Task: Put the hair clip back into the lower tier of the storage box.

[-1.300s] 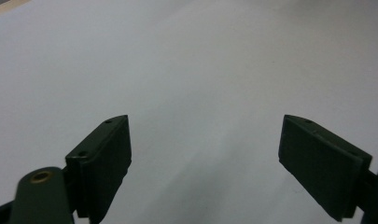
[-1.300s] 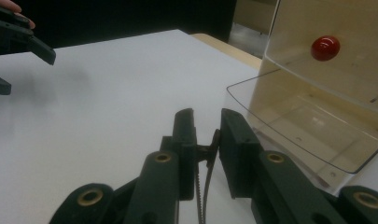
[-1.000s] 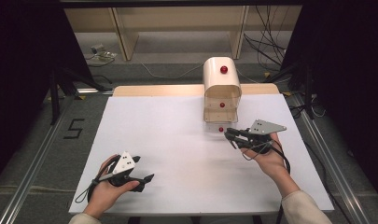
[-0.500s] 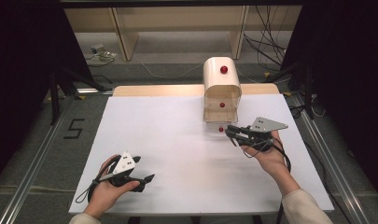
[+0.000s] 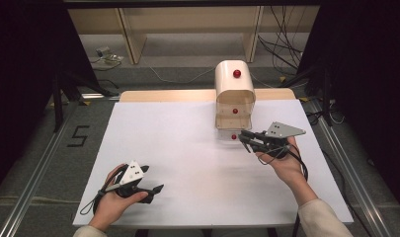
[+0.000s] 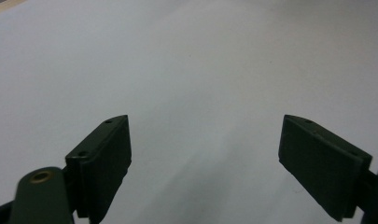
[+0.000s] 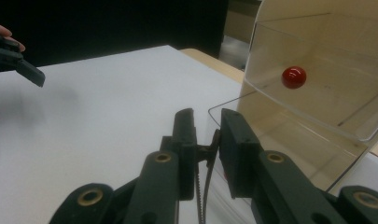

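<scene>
A small cream cabinet (image 5: 234,86) with clear drawers and red knobs stands at the table's far middle. My right gripper (image 5: 243,138) sits just right of the bottom drawer's knob (image 5: 233,137). In the right gripper view its jaws (image 7: 207,116) stand open by a narrow gap at the bottom drawer's clear front rim (image 7: 224,105), nothing visibly between them. Above it is the middle drawer with its red knob (image 7: 294,77). My left gripper (image 5: 155,192) rests low at the near left. It is open wide over bare white table (image 6: 205,135).
The white tabletop (image 5: 187,148) stretches between the two grippers. A wooden strip (image 5: 163,95) runs along its far edge. Beyond it are wooden shelf legs and cables on the floor. A metal rail (image 5: 34,177) flanks the table's left side.
My right gripper has moved a little left and farther away, up to the bottom drawer's front. The left gripper and the drawers have not moved.
</scene>
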`<move>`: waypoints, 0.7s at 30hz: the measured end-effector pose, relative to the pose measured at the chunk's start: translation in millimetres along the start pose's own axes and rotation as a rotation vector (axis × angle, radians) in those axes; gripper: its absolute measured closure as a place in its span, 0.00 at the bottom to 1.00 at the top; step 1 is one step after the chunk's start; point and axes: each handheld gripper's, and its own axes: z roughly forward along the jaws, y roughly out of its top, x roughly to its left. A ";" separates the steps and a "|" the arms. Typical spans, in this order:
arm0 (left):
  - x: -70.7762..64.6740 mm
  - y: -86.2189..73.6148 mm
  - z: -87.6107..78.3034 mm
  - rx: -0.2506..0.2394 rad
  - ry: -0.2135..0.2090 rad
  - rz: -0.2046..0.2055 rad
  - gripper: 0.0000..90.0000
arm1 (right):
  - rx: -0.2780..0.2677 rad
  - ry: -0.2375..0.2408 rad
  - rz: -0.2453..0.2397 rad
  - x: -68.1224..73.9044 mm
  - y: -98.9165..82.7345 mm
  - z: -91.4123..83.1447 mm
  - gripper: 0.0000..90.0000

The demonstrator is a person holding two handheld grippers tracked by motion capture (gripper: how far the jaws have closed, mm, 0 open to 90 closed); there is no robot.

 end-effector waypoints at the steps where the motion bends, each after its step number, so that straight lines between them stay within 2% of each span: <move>1: 0.0 0.0 0.0 0.000 0.000 0.000 0.19 | -0.002 0.000 0.001 -0.3 0.4 -0.1 0.85; 21: -0.1 0.1 -0.3 -0.002 -0.001 0.000 0.19 | -0.018 -0.008 0.006 -1.8 3.0 -0.3 0.85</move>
